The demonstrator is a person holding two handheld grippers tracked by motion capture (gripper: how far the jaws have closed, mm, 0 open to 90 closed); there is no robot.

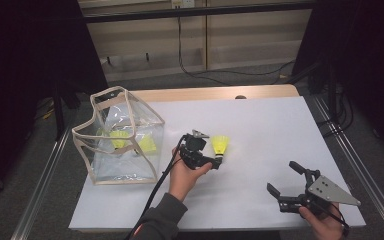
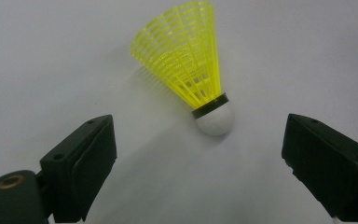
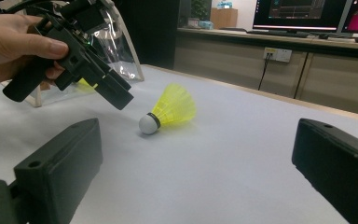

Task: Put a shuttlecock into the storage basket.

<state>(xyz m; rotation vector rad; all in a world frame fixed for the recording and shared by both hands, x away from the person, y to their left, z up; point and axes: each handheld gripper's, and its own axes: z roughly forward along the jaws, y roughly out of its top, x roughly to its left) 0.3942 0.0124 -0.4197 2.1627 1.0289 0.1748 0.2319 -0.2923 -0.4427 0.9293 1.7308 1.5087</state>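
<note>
A yellow shuttlecock [image 1: 220, 145] with a white cork tip lies on its side on the white table [image 1: 260, 125]. My left gripper [image 1: 216, 163] hovers just above its cork end, jaws open and tilted down. In the left gripper view the shuttlecock [image 2: 193, 70] lies between and beyond the two black jaws, untouched. My right gripper [image 1: 285, 180] rests open near the front right edge with nothing between its jaws. From the right gripper view the shuttlecock [image 3: 168, 111] lies ahead, with the left gripper [image 3: 119, 95] just left of it. Two more yellow shuttlecocks [image 1: 130, 142] sit inside a clear bag [image 1: 120, 137].
The clear plastic bag with beige trim stands open at the left of the table. A black cable [image 1: 155, 192] trails from my left gripper toward the front edge. Metal rails [image 1: 352, 160] run along both table sides. Cabinets and cables lie beyond the far edge.
</note>
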